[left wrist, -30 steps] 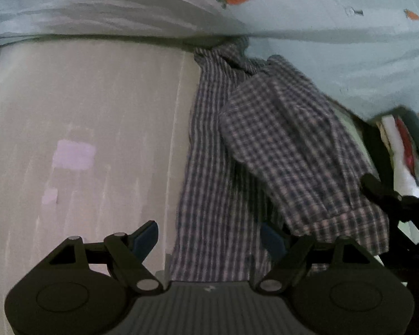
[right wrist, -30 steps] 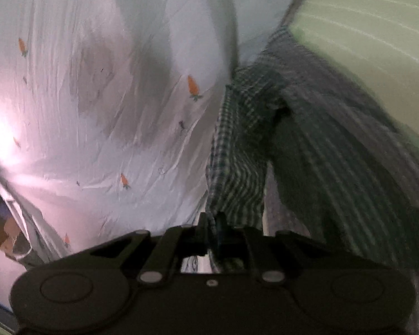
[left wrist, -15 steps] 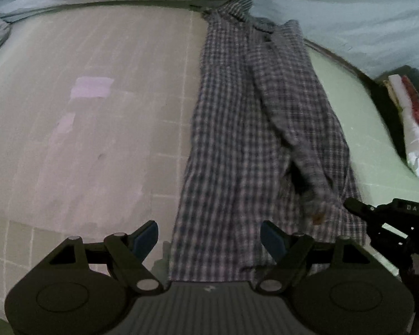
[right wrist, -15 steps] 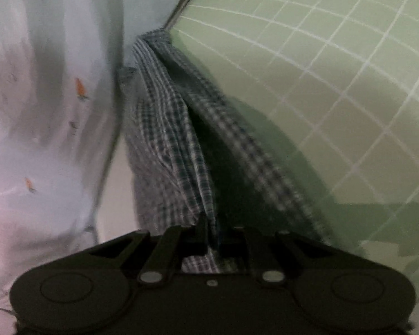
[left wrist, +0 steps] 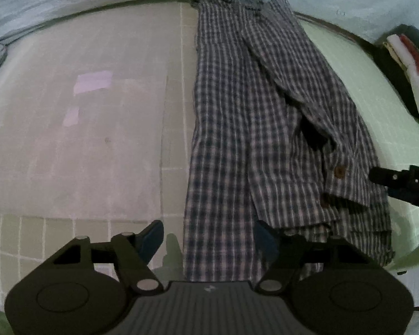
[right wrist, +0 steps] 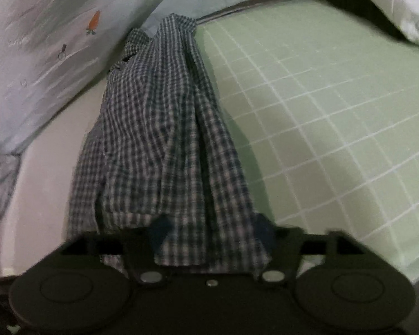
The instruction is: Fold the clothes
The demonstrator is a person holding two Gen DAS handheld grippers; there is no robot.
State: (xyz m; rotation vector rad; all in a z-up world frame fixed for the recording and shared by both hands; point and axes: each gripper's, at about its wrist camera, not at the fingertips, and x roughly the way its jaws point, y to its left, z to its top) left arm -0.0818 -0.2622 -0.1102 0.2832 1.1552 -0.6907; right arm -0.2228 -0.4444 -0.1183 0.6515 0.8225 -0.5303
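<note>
A blue-and-white plaid shirt [left wrist: 237,128] lies lengthwise on the green grid mat [left wrist: 346,64], its right side and sleeve folded over the body. My left gripper [left wrist: 209,236] hovers over the shirt's near hem. Its jaws are closing, with the hem's left part between the blue pads [left wrist: 153,234], which do not press on it. In the right wrist view the same shirt [right wrist: 164,139] stretches away from my right gripper [right wrist: 212,231]. Those jaws are opening, and the cloth edge lies loose between them. The right gripper's tip [left wrist: 399,181] shows beside the shirt's right edge.
A pale bedsheet with carrot prints [right wrist: 42,28] borders the mat's far side. A heap of white and red clothes [left wrist: 416,69] sits at the far right. A pale translucent sheet [left wrist: 83,128] covers the mat left of the shirt.
The right gripper, shut on the shirt's side, carried it over the body and let go. The left gripper came lower over the hem and its jaws narrowed a little.
</note>
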